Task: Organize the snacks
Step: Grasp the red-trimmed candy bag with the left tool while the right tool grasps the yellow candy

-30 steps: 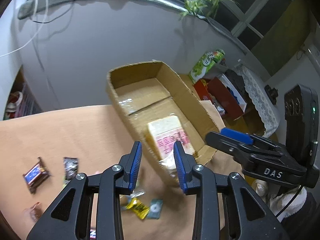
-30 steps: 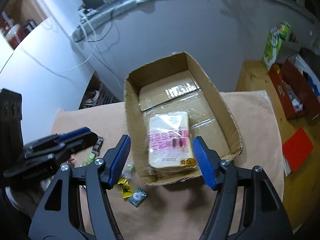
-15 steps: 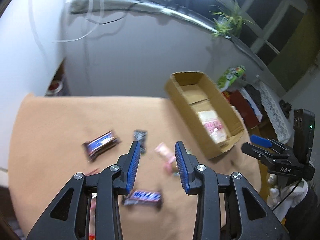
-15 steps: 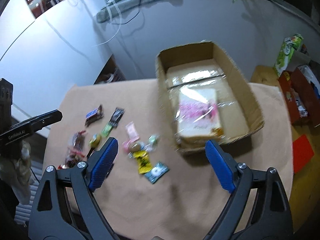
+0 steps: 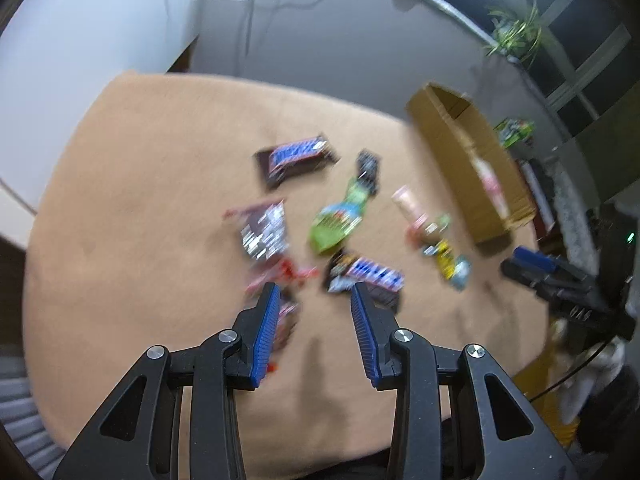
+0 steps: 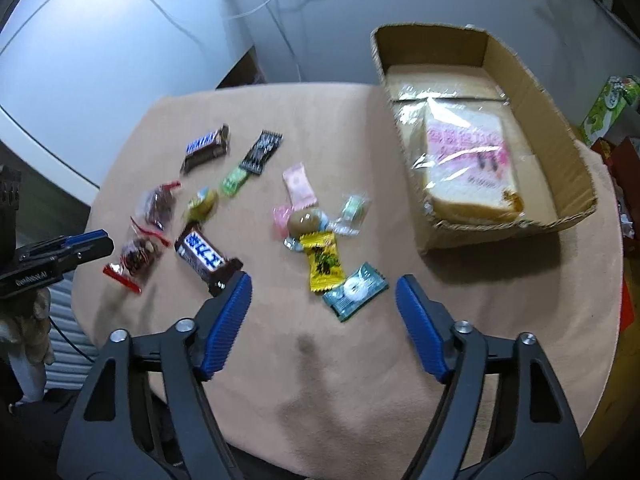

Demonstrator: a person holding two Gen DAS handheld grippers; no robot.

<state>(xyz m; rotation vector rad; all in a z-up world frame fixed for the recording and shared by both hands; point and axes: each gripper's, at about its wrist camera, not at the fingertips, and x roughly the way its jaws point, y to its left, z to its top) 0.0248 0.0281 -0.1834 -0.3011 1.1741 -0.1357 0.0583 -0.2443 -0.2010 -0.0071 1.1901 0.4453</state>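
Now both are hovering empty with jaws apart, the left gripper (image 5: 313,307) nearing the blue-labelled chocolate bar (image 6: 207,261) mid-bench, the right gripper (image 6: 323,303) waiting, so straddling its narrow width before carrying it to the far-right-corner cardboard box (image 6: 568,148) looks wisest.

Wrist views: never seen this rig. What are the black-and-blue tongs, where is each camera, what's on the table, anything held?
No robot arm: a person carries two handheld grippers, each with a fisheye camera looking along its fingers. One picture looks past the left gripper, the other past the right gripper. Both are open and hold nothing. Each view also catches the other gripper at its edge. On the tan tablecloth lie loose snacks: chocolate bars such as the nearer one, a yellow candy, a teal candy and others. The cardboard box holds a wrapped bread pack.
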